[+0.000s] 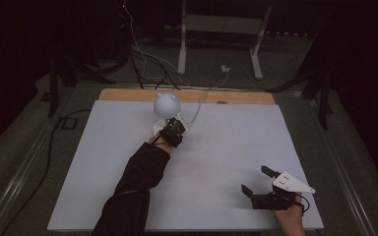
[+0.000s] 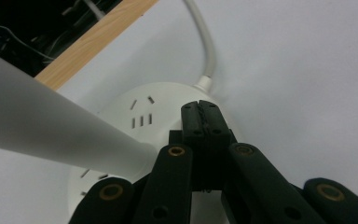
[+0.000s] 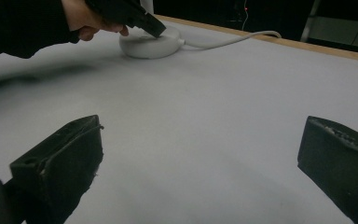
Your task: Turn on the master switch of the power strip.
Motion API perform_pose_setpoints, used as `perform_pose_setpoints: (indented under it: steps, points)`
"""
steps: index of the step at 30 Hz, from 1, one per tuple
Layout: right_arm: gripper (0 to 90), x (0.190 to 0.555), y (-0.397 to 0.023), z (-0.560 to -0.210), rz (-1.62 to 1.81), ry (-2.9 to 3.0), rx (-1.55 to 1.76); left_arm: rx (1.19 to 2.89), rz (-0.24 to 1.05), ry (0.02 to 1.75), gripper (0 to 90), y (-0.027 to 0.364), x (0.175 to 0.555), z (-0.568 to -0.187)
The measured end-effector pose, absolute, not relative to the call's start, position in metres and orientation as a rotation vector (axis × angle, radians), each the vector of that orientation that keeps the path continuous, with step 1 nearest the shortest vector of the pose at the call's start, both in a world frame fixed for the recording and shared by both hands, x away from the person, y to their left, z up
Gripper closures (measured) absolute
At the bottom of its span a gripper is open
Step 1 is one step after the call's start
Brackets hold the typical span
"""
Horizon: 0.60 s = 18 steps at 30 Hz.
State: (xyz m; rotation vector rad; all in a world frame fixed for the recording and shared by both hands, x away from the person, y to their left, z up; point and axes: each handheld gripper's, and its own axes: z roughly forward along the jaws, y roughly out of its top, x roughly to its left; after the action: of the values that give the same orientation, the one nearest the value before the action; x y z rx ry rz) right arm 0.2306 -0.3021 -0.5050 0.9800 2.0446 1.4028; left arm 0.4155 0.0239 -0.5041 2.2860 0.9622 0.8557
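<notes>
At the far edge of the table [image 1: 226, 206], near the wooden strip, I have the left gripper [image 2: 200, 109] pressed down on the round white base [image 2: 168, 100] of a small desk lamp [image 1: 167, 104]. Its jaws are fully together with nothing between them; in the left gripper view the closed tips rest on top of the base, just beside the spot where the white cable [image 2: 205, 46] enters. I read this as a press on a touch switch, though I can't make out any button under the tips. The lamp's stem [image 2: 51, 135] slants across that view at the left, close to my gripper's linkages.

The right gripper [image 1: 259, 182] sits idle near my side of the table, well apart from the lamp, jaws spread wide and holding nothing.

My worries from here: the base looks light, so a press that lands off-centre could tip it or skate it toward the table edge. If I twist my hand, the gripper body could nudge the stem and swing the globe-shaped head. Lifting carelessly could also snag the cable and drag the lamp.
</notes>
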Motion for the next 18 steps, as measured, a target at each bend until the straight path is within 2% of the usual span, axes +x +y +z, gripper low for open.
perform_pose_setpoints:
  steps: [3, 4, 6, 10, 18]
  points:
    - [0.0, 0.231, -0.302, -0.505, 1.402, 2.046, 0.98, 2.29, 0.866, 0.984, 90.0, 0.025, 0.418, -0.504]
    - [0.0, 0.23, -0.302, -0.505, 1.402, 2.046, 0.977, 2.294, 0.79, 0.966, 90.0, 0.027, 0.419, -0.502]
    - [0.0, 0.23, -0.302, -0.505, 1.402, 2.046, 0.976, 2.299, 0.756, 0.949, 90.0, 0.026, 0.419, -0.501]
    - [0.0, 0.23, -0.302, -0.505, 1.4, 2.046, 0.979, 2.327, 0.842, 0.926, 90.0, 0.017, 0.416, -0.503]
    - [0.0, 0.231, -0.304, -0.505, 1.406, 2.042, 0.987, 2.259, 0.832, 0.944, 90.0, 0.021, 0.417, -0.505]
